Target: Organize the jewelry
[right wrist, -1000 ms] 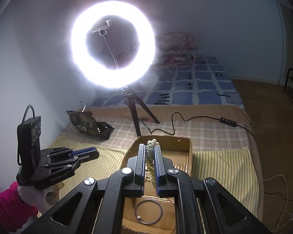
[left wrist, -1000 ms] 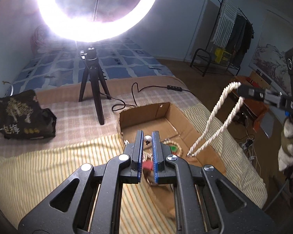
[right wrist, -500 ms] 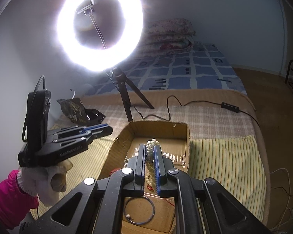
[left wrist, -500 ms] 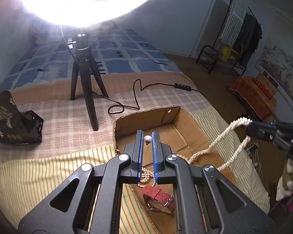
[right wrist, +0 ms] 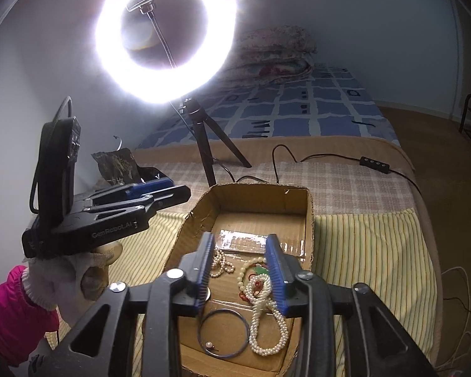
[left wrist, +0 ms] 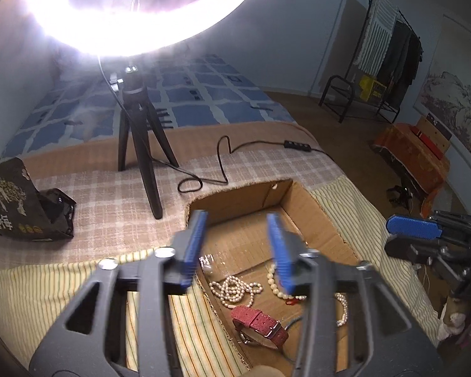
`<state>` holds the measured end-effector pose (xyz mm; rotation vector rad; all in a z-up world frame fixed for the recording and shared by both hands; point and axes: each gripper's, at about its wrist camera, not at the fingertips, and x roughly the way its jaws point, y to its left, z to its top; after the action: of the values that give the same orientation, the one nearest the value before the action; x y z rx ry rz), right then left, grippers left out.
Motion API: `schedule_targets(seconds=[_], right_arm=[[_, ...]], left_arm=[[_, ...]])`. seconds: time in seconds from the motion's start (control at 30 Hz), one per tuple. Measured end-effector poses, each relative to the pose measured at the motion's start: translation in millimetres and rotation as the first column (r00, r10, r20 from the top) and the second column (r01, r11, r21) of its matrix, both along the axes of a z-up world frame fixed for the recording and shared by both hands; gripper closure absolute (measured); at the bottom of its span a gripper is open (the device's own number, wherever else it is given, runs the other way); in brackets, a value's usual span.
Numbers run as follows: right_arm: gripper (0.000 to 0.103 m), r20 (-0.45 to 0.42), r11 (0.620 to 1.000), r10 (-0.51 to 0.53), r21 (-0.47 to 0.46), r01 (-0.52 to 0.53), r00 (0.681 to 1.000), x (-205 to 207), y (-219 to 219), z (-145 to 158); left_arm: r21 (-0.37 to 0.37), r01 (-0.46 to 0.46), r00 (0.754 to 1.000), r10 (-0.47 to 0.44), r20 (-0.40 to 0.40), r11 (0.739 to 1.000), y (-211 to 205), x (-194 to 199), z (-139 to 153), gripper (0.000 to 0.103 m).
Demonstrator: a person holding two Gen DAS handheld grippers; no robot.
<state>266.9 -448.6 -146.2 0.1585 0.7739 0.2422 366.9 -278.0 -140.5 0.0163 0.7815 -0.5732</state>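
Observation:
A shallow cardboard box (left wrist: pixel 301 198) (right wrist: pixel 307 216) lies on the bed and holds the jewelry. A long pearl necklace (right wrist: pixel 267 320) lies loose in it below my right gripper (right wrist: pixel 241 273), which is open and empty above the box. A thin hoop with one pearl (right wrist: pixel 223 333), a small pearl strand (left wrist: pixel 235 289) and a red watch (left wrist: pixel 257 323) also lie inside. My left gripper (left wrist: pixel 238 248) is open and empty over the box's near left part. It shows from the side in the right wrist view (right wrist: pixel 154 194).
A ring light on a black tripod (left wrist: pixel 141 144) (right wrist: pixel 210 144) stands just behind the box, its cable (left wrist: pixel 235 154) trailing right. A black bag (left wrist: pixel 12 204) lies at the left. A striped cloth (right wrist: pixel 370 251) covers the bed around the box.
My right gripper lowered the pearl necklace into the box and opened, letting it go. My left gripper opened too and released a small pearl piece. Both moved closer over the box.

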Motion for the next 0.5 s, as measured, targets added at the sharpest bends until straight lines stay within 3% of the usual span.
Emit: schedule_targets(seconds=[0.07, 0.17, 0.27, 0.4, 0.5], right_arm=[[0.042, 0.005, 1.000, -0.010, -0.018, 0.010, 1.000, -2.1, 1.6, 0.6], [0.026, 0.011, 0.998, -0.038, -0.056, 0.039, 0.999, -6.4, 4.4, 1.5], [0.015, 0.013, 0.995, -0.068, -0.073, 0.069, 0.998, -9.9, 3.6, 2.0], [0.005, 0.025, 0.987, -0.117, -0.111, 0.120, 0.993, -13.5, 2.5, 3.9], [0.001, 0.037, 0.980, -0.148, -0.126, 0.152, 0.988, -17.2, 2.2, 6.2]], left_arm=[[-0.001, 0.001, 1.000, -0.001, 0.005, 1.000, 0.7, -1.1, 2.2, 0.058], [0.002, -0.004, 1.000, 0.004, 0.008, 1.000, 1.4, -1.3, 4.2, 0.055], [0.004, -0.011, 1.000, 0.011, 0.021, 1.000, 2.6, -4.0, 6.9, 0.042], [0.014, -0.011, 0.999, 0.011, 0.030, 1.000, 3.2, -8.4, 10.9, 0.038], [0.013, -0.010, 0.999, 0.010, 0.038, 1.000, 4.3, -11.8, 14.1, 0.029]])
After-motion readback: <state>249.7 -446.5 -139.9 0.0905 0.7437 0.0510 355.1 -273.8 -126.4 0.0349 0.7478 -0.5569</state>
